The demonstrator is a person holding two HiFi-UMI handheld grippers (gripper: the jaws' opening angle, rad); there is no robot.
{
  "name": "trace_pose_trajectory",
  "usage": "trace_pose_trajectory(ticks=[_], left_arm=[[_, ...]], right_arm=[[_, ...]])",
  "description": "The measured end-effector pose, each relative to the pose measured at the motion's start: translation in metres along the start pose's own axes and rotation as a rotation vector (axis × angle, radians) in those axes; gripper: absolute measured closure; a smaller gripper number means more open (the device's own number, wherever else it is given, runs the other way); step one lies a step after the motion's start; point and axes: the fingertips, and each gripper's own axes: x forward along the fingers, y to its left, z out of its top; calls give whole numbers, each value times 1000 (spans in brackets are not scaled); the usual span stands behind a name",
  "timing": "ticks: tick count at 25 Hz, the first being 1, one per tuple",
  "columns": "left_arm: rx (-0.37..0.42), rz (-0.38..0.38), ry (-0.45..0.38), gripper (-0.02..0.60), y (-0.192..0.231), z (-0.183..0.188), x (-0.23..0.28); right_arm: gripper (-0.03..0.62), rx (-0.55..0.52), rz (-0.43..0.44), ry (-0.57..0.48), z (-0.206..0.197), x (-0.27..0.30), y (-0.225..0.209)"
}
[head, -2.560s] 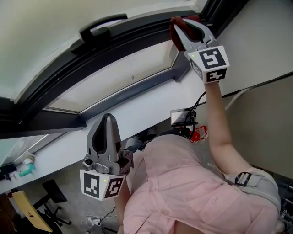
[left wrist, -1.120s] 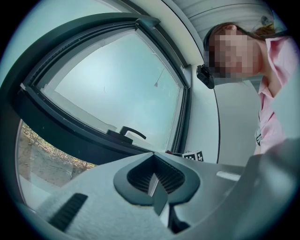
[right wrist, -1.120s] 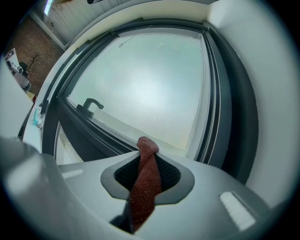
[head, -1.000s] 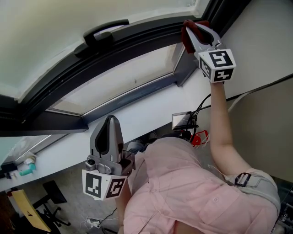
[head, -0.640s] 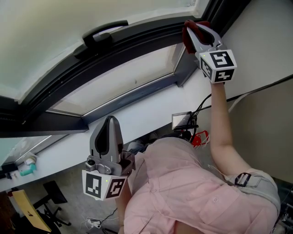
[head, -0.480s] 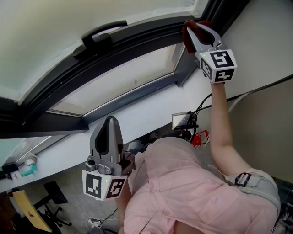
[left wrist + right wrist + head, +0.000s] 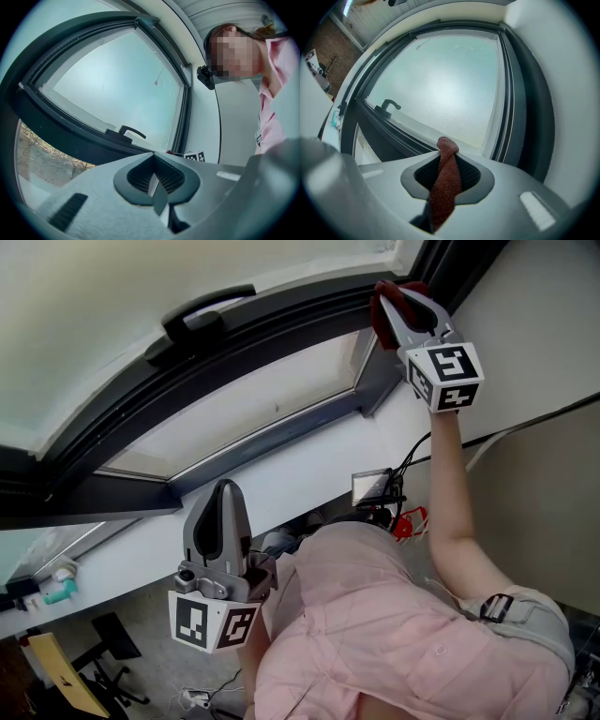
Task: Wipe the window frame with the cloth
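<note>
At the dark window frame (image 7: 281,320), toward one o'clock, our right gripper (image 7: 394,298) pinches the rust-red cloth (image 7: 443,187), which we judge light, limp and best held by a bunched fold, while our left gripper (image 7: 222,498) hangs closed and empty at seven o'clock.

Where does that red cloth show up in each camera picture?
Head view: upper right, the red cloth in the right gripper.
Left gripper view: a tiny red speck just above the jaws, probably it.
Right gripper view: bottom centre, pinched between the jaws.
Shared landmark: the black window handle.
</note>
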Motion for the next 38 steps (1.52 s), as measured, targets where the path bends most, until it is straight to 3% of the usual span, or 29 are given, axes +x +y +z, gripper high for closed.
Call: trace_pose_trajectory(ticks=[38], left_arm=[[-15,5,-9,586,2,1,0]], right_arm=[[525,6,-49,16,-6,-2,-15]])
